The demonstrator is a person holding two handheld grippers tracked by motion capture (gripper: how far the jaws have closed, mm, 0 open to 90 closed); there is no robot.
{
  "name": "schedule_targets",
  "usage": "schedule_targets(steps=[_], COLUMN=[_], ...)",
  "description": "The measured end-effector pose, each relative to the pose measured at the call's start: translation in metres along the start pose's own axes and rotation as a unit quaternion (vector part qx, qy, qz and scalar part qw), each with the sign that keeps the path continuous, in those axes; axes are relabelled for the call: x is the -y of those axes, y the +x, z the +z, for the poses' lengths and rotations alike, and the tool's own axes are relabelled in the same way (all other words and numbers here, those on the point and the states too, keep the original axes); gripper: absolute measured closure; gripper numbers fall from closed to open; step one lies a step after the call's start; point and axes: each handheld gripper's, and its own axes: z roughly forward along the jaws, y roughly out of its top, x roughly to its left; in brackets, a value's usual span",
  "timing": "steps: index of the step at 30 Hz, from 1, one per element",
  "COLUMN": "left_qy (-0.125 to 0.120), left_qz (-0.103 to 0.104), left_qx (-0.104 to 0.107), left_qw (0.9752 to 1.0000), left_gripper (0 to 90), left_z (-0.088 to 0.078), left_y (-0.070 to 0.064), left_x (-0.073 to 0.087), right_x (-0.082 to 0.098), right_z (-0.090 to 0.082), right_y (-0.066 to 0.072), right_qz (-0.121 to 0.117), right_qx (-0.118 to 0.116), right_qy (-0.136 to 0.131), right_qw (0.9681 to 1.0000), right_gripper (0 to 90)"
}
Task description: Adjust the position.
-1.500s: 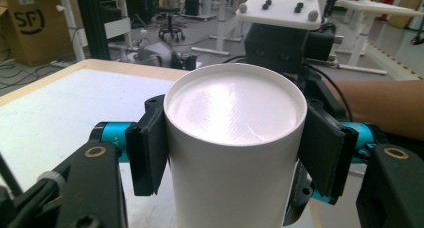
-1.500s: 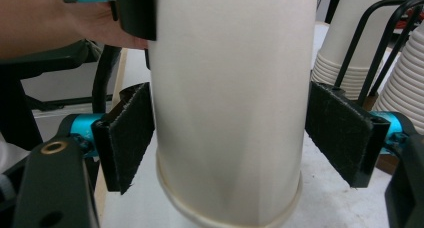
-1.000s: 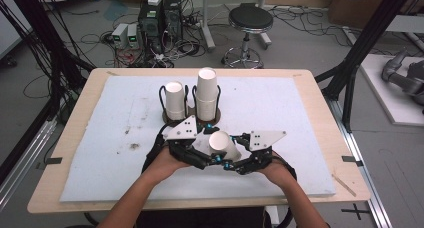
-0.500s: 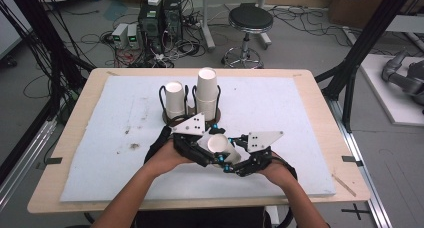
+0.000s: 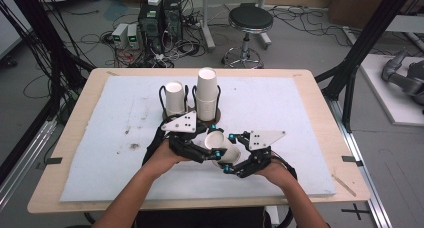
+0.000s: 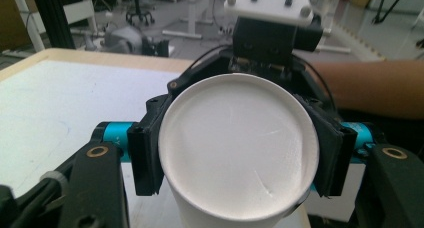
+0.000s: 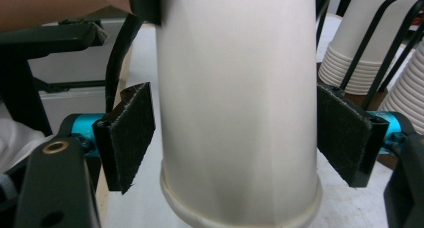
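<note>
A white paper cup lies level above the mat between both grippers. In the left gripper view its round base faces me, and my left gripper has just closed, its pads pressing on both sides. In the right gripper view the cup's wall stands between the pads of my right gripper, which has just opened and leaves a small gap on each side. From above, the left gripper and the right gripper meet at the cup.
Just behind the grippers stand two stacks of white cups in black wire holders, a short one and a taller one. The white mat covers the wooden table. Both forearms enter from the near edge.
The left gripper's jaws have closed onto the cup. The right gripper's jaws have spread off it. Both hands stay nearly where they were.
</note>
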Motion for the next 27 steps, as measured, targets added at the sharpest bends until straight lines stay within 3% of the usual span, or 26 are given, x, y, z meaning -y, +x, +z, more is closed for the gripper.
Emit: schedule_targets(steps=[5, 10, 14, 18, 27], left_qy=[-0.027, -0.026, -0.002, 0.037, 0.051], left_qz=[-0.013, -0.02, -0.018, -0.005, 0.003], left_qx=[0.008, 0.011, 0.003, -0.018, 0.015], left_qw=[0.9995, 0.9994, 0.9998, 0.9991, 0.9986], left_gripper=[36.2, 36.4, 36.0, 23.1, 29.4], left_z=[-0.0012, -0.0028, -0.0018, 0.0003, 0.0016], left_y=[0.0007, 0.0024, 0.0016, -0.0013, 0.0014], left_x=[0.0035, 0.0081, 0.0089, 0.0033, 0.0009], right_x=[0.0012, -0.0002, 0.0002, -0.0006, -0.0014], right_z=[0.0, -0.0054, -0.0052, -0.0051, -0.0031], right_y=[0.0, -0.0012, -0.0023, -0.0019, 0.0004], right_qz=[0.005, -0.014, -0.022, -0.024, -0.034], right_qx=[-0.002, -0.01, -0.009, -0.011, -0.019], right_qy=[-0.008, -0.004, 0.016, 0.025, 0.04], right_qw=[1.0, 0.9998, 0.9996, 0.9994, 0.9984], right_gripper=[22.6, 37.2, 39.4, 39.6, 39.9])
